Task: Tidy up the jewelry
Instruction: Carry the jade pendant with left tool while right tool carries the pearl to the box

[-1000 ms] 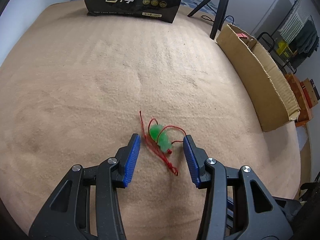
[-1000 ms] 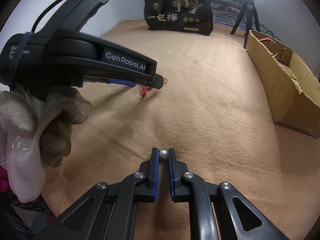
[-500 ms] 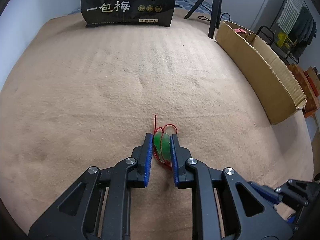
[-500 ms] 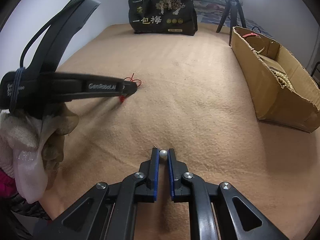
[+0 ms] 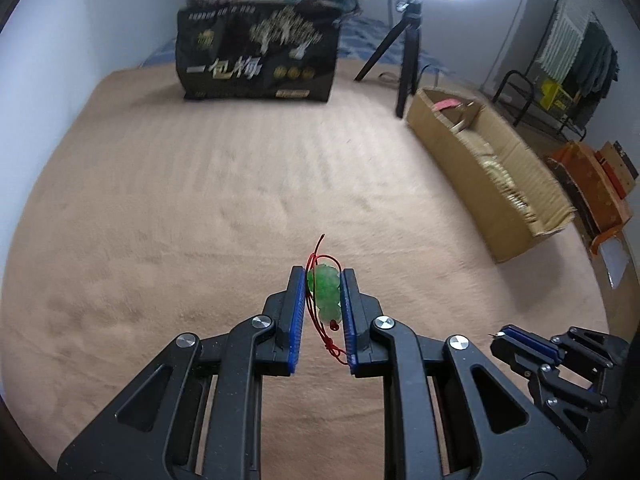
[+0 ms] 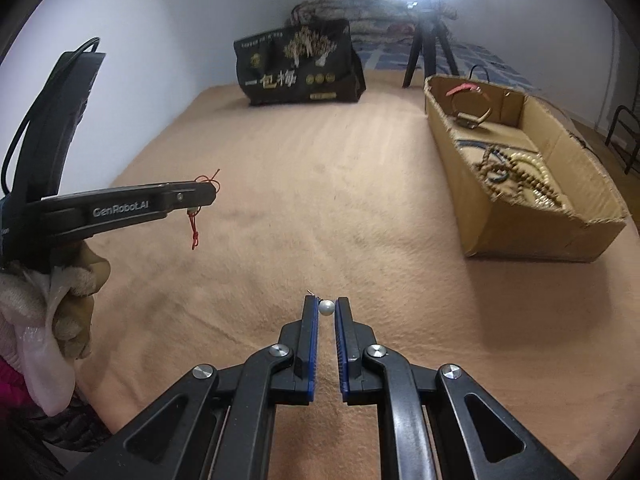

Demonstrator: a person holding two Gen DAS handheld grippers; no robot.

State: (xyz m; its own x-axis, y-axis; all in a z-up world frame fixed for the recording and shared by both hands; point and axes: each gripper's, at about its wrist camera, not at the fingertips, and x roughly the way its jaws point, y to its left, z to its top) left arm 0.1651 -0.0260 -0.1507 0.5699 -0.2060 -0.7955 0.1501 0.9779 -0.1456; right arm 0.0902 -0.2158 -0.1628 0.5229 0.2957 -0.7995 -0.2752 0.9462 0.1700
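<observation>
My left gripper is shut on a green bead pendant with a red cord, held above the tan blanket. From the right wrist view that gripper hangs at the left, the red cord dangling under it. A small white pearl earring is pinched at the tips of my right gripper, which is shut on it and raised over the blanket. The right gripper shows at the lower right of the left wrist view. A cardboard box at the right holds several bracelets and necklaces.
A black printed bag stands at the blanket's far edge. A black tripod stands behind the box under a ring light. A gloved hand holds the left gripper. A rack with clothes is at the far right.
The left gripper closed on the green pendant and lifted it off the blanket. The right gripper rose with the pearl still in it, and both views tilted up toward the far wall.
</observation>
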